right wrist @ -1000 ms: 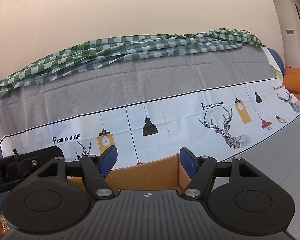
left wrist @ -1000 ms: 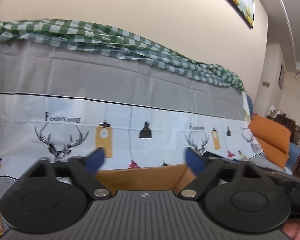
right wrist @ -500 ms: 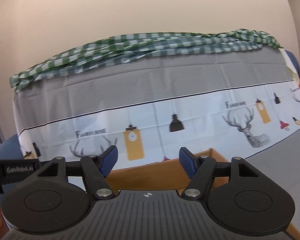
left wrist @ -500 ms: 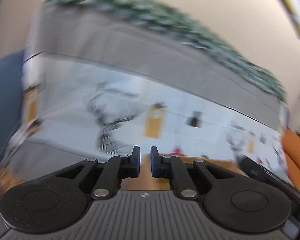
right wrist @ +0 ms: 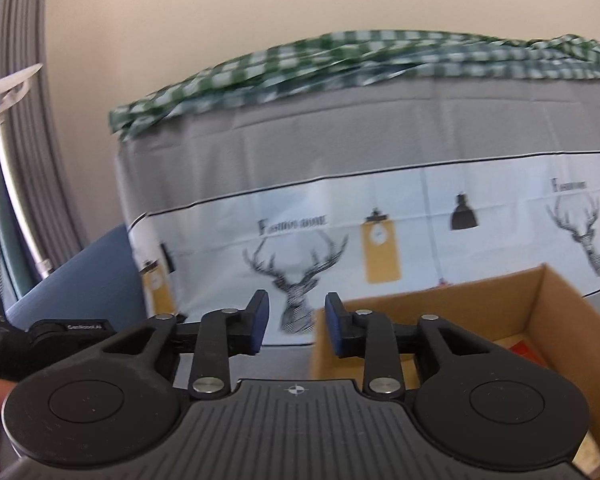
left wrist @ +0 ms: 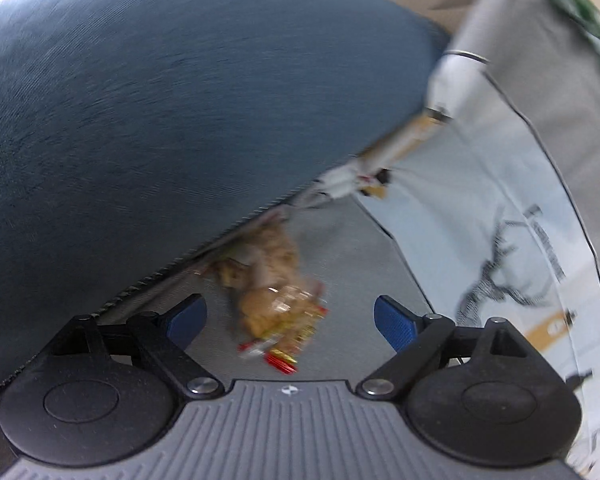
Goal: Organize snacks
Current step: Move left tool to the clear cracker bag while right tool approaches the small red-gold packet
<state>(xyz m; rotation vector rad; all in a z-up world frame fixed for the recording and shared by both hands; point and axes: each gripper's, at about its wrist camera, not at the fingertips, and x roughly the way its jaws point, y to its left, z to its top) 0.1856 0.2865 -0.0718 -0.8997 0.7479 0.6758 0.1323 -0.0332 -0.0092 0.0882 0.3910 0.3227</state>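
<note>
So the left tool [left wrist: 290, 316] tilts steeply down, jaws opening wide over blurry clear-wrapped golden snack packs [left wrist: 278, 306] beside a dark blue cushion [left wrist: 160, 100]. Right tool [right wrist: 295, 316] points nearly level, empty jaws closing, brown cardboard box [right wrist: 540, 304] just right of it.

Blue cushion [left wrist: 180, 100] crowds snack packets [left wrist: 276, 300]; right side free.

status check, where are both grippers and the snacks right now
Left hand-held gripper opening over snack packets, not gripping. Right hand-held gripper closing, nothing between, beside cardboard box. Blue cushion overhangs the packets.
</note>
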